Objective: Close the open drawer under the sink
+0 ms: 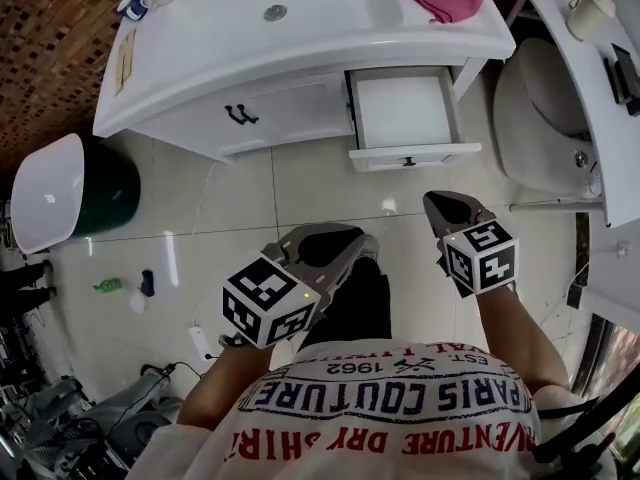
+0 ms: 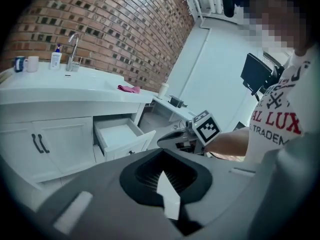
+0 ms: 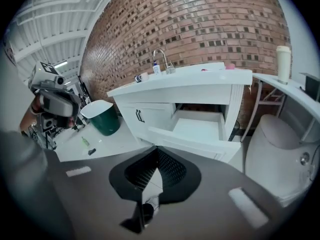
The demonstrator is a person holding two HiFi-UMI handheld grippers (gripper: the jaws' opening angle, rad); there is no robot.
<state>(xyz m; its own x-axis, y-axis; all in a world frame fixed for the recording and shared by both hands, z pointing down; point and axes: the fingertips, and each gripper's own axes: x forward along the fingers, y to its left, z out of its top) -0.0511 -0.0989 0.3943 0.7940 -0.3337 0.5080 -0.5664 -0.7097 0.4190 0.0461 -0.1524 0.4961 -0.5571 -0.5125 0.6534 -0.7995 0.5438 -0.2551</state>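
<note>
Both claws, left claw (image 1: 352, 246) and right claw (image 1: 441, 208), hang pressed together and empty over the tiled floor (image 1: 300, 188), well short of the sink (image 1: 300, 43). Beneath the sink's right end the white drawer (image 1: 405, 110) stands pulled out, empty.

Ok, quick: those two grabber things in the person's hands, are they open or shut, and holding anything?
Left gripper: jaws closed, holding nothing.
Right gripper: jaws closed, holding nothing.
</note>
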